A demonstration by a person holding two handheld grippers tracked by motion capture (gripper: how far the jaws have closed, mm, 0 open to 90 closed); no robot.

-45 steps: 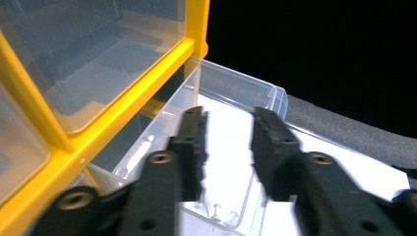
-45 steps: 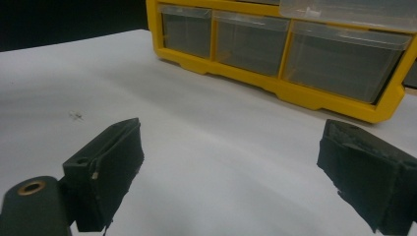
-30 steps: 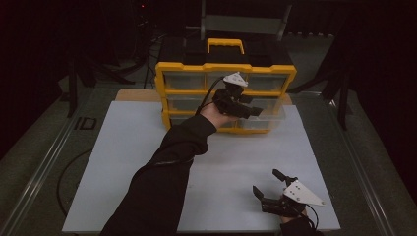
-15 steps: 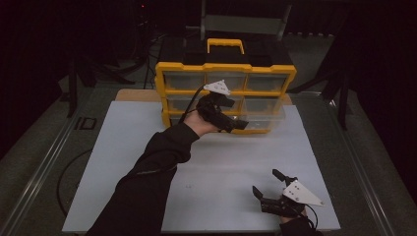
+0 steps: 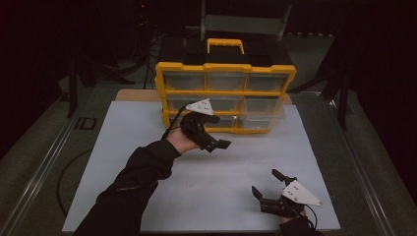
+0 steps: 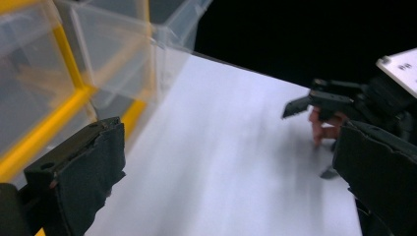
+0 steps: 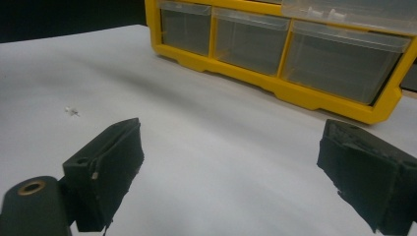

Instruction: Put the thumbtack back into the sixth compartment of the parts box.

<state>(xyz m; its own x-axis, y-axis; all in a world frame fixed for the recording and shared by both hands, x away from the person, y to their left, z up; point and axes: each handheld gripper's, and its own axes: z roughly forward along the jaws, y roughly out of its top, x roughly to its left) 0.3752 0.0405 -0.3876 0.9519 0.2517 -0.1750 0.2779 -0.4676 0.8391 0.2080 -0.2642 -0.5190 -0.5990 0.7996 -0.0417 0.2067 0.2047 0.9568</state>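
Observation:
A yellow organiser (image 5: 226,69) with clear drawers stands at the back of the white mat (image 5: 147,147). One clear drawer (image 5: 265,117) at the right of its middle row sticks out; the same drawer (image 7: 344,12) appears in the right gripper view. My left gripper (image 5: 216,143) hovers just in front of the organiser's lower left drawers, open and empty, jaws pointing right. In the left gripper view its jaws stand wide apart beside the organiser (image 6: 74,93). My right gripper (image 5: 266,183) rests near the mat's front right edge, open with nothing between its fingers.
A tiny white pin-like object (image 7: 72,111) lies on the mat to the left of the right gripper, small in the high view (image 5: 188,186). The organiser's yellow handle (image 5: 225,44) rises at the back. A dark cable (image 5: 64,172) loops off the mat's left side.
My left gripper has drawn back from the organiser's drawers, moving left and toward the person. The right gripper has stayed in place.

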